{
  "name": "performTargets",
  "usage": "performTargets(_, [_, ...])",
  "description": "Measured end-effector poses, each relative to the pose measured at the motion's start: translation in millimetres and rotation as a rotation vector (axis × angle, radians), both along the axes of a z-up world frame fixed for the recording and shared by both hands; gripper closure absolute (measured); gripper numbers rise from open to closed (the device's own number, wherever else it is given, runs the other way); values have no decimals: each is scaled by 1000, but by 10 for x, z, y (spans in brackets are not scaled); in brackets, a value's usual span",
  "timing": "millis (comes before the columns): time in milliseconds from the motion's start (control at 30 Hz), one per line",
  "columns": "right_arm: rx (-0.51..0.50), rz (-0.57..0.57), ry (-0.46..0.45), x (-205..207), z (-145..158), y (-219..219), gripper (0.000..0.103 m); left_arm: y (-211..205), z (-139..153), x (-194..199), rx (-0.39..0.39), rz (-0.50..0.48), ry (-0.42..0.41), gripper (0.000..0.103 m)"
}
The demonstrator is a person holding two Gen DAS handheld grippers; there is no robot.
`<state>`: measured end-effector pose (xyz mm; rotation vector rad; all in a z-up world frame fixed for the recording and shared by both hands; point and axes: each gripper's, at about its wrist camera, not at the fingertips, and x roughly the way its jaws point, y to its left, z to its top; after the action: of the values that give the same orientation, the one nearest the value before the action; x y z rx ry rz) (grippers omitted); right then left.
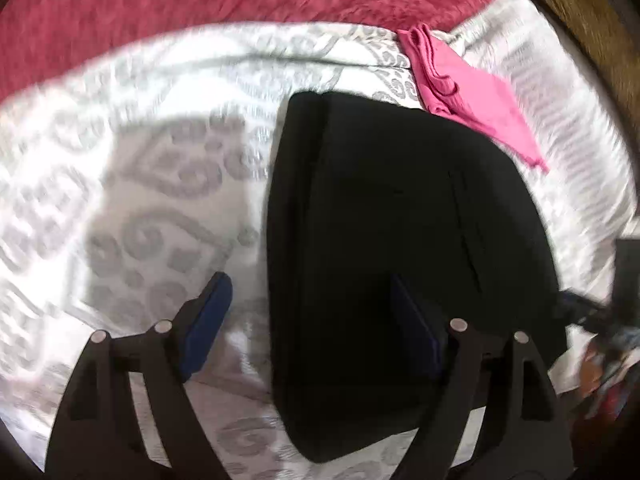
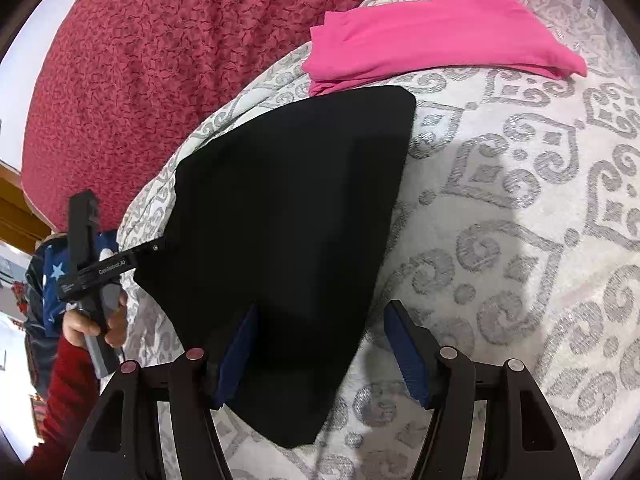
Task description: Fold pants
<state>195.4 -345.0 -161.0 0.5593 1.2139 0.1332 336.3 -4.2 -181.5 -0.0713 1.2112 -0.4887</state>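
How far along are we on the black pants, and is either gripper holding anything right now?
Done: the black pants lie flat in a compact folded slab on the patterned bedsheet, beside a folded pink garment. In hand: nothing; the left gripper and right gripper are both open above the pants' edges. Left: possibly one more fold or a tidy-up; I can't tell.

The patterned bedspread (image 2: 520, 208) lies bare and open on one side of the folded black pants (image 2: 288, 220). A folded pink garment (image 2: 432, 40) touches the pants' far corner, and a red blanket (image 2: 152, 60) bounds the far edge. The left gripper (image 2: 160, 246) crowds the pants' other side.
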Motion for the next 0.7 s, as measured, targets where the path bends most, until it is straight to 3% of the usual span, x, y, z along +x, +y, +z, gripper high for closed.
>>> performTargets(167, [31,7,-1,90,-37,35,34,-30,-4,-63,-23,-54,-19,21])
performTargets(267, [38,11,-3,161,-60,53,30,-104,7,-92,-46,-98,-28,32])
performTargets(367, [52,10,-9,235,-89,72,26,-136,6,-105,-52,-99,-49,38])
performTargets(433, [50,5,-13,279,-102,85,27,-84,15,-110,-71,-62,-60,50])
performTargets(500, [29,-15,-14,275,-91,81,39,-47,20,-108,-97,-33,-57,59])
performTargets(533, [3,-31,-11,277,-85,78,65,-52,30,-117,-97,-24,-62,60])
performTargets(567, [-5,-38,-9,278,-76,61,75,-67,45,-134,-91,-23,-70,62])
performTargets(633, [18,-40,-35,270,-3,16,84,-143,97,-184,-58,-32,-91,65])
performTargets(700, [-21,-16,-38,289,106,16,85,-217,140,-222,-30,-46,-94,65])
